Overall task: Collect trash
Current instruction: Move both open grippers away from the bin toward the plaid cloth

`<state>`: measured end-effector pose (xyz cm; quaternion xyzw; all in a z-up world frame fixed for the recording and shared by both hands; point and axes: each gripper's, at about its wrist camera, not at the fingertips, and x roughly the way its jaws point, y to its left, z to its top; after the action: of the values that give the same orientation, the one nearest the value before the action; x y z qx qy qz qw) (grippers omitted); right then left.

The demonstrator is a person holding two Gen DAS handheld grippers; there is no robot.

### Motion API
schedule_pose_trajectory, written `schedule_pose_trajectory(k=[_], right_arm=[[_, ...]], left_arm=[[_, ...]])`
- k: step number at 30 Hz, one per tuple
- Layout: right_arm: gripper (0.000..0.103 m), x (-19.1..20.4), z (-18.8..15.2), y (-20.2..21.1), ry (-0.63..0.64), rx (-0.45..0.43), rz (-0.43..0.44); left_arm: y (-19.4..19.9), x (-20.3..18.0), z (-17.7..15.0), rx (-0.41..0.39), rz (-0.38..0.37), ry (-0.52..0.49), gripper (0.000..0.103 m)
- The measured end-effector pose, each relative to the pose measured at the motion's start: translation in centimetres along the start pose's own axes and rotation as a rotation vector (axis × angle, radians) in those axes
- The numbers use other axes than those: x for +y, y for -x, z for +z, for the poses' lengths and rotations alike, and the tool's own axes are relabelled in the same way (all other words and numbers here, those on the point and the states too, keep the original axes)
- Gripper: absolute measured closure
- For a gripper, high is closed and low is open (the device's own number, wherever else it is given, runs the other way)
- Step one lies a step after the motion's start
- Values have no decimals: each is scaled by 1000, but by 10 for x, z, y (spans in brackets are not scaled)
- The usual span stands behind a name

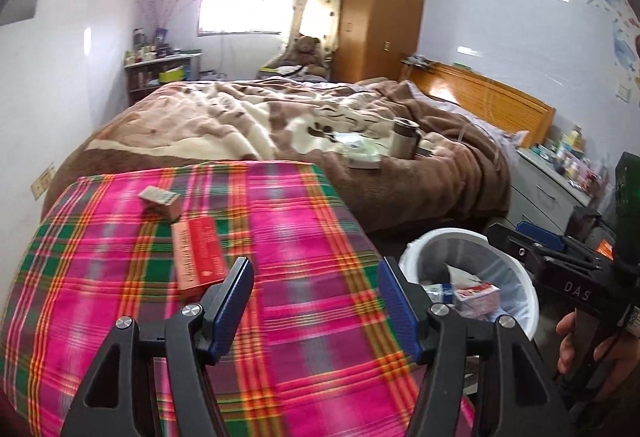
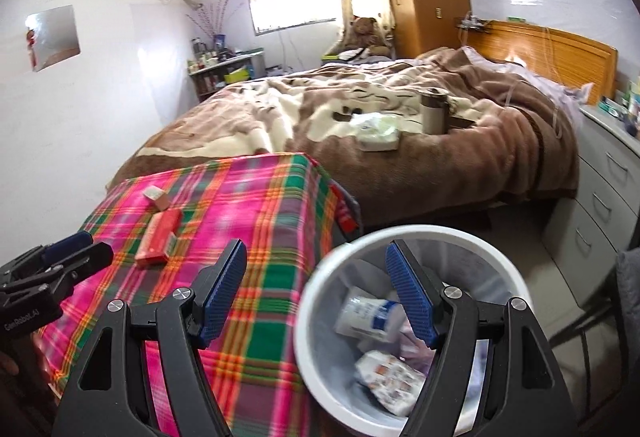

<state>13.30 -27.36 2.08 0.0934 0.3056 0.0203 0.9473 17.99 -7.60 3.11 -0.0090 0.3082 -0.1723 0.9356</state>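
Plaid-covered table (image 1: pixel 280 237) w/ red box (image 1: pixel 199 255) & small box (image 1: pixel 160 199), white bin (image 2: pixel 400 237) on floor beside.

Right gripper (image 2: pixel 316 269) gapes empty over white bin (image 2: pixel 320 277) rim; red box (image 2: pixel 158 237) on plaid cloth (image 2: pixel 256 205)

A woven plaid cloth (image 1: pixel 280 237) in pink and green covers the table, matt and slightly ribbed. On it lie a long red cardboard box (image 1: pixel 199 257) with a faint sheen and, beyond it, a small cardboard box (image 1: pixel 160 201). Right of the cloth stands a smooth white plastic bin (image 2: pixel 420 237) lined with thin grey film. Behind the cloth, a fluffy brown blanket (image 1: pixel 280 117) covers the bed, backed by a glossy wooden headboard (image 1: pixel 492 97).
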Motion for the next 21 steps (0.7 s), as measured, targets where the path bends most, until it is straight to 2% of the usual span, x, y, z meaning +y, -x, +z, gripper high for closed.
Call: schedule_pose_trajectory(k=[14, 21], right_arm=[[29, 45, 15, -31, 76, 23, 77], [29, 72, 34, -61, 131, 35, 120]], left_arm=[[-2, 63, 0, 0, 101, 66, 39], [-21, 95, 1, 31, 127, 120, 35]])
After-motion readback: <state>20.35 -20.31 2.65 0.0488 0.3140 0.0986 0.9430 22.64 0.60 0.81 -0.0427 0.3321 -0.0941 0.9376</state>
